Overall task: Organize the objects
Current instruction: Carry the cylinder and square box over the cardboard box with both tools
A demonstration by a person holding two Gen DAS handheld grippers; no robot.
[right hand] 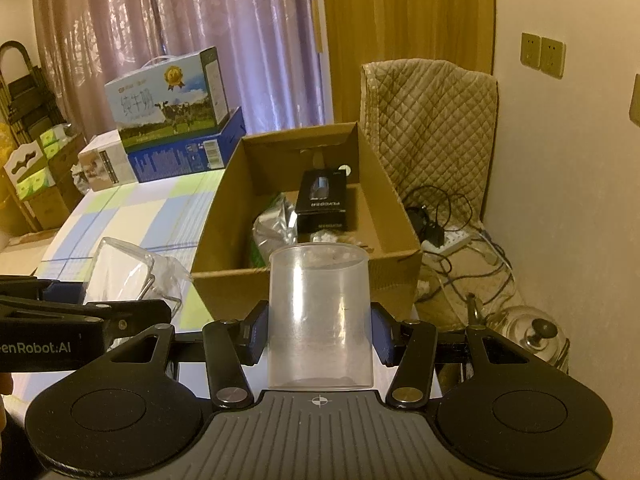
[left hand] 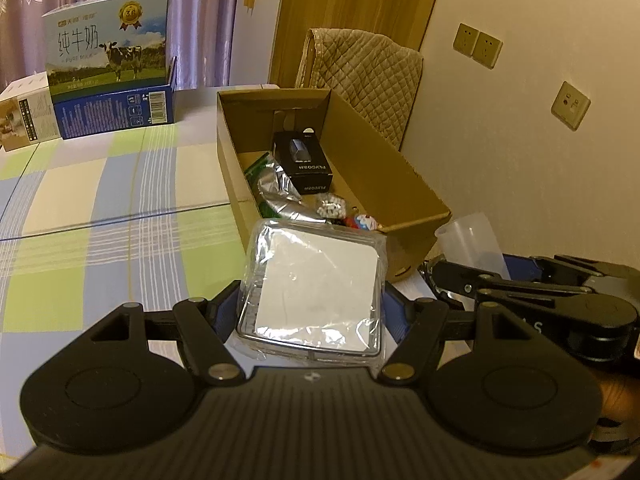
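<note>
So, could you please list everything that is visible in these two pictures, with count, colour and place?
cardboard box: 1, brown, open, on the table by the wall
black box: 1, black, inside the cardboard box
silver bag: 1, silver, inside the cardboard box
clear plastic cup: 1, translucent, between the right gripper's fingers
clear flat container: 1, transparent with white inside, between the left gripper's fingers
milk carton: 1, blue and green, on a blue box at the table's far end
tablecloth: 1, checked blue, green, white
quilted cover: 1, beige, behind the cardboard box
left gripper: 1, black
right gripper: 1, black
</note>
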